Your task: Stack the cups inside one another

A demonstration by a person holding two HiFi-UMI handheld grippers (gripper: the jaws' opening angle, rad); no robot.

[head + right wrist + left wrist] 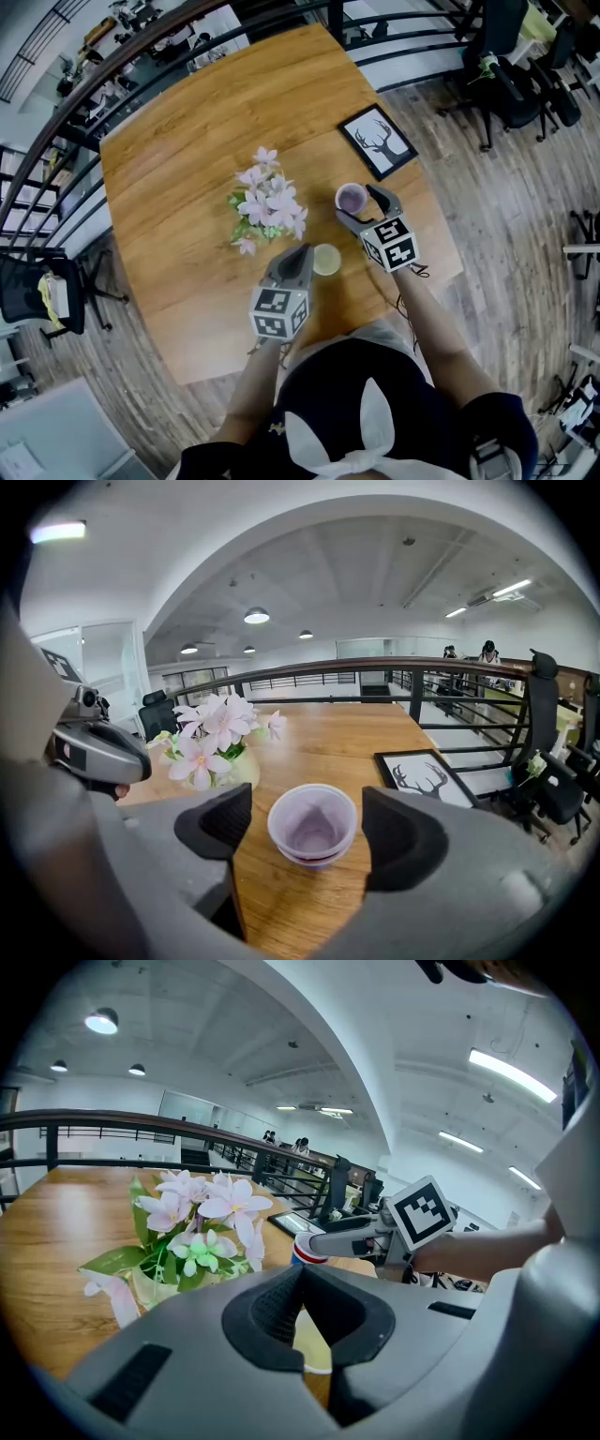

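A purple cup [351, 198] with a red and blue band [305, 1252] stands upright on the wooden table [187, 150]. It appears to have a second cup nested in it. My right gripper [362, 207] is open, with a jaw on each side of this cup [312, 825] and a gap between each pad and its wall. A pale yellow cup [326, 260] stands nearer the table's front edge. My left gripper [302, 253] has its jaws closed together on this cup's near wall [314, 1342]. In the left gripper view the fingertips [298, 1277] meet above the yellow rim.
A bunch of pink flowers [267, 206] lies left of both cups, close to the left gripper. A framed deer picture [378, 141] lies beyond the purple cup near the right table edge. Railings [375, 682] run behind the table. Office chairs stand on the floor around it.
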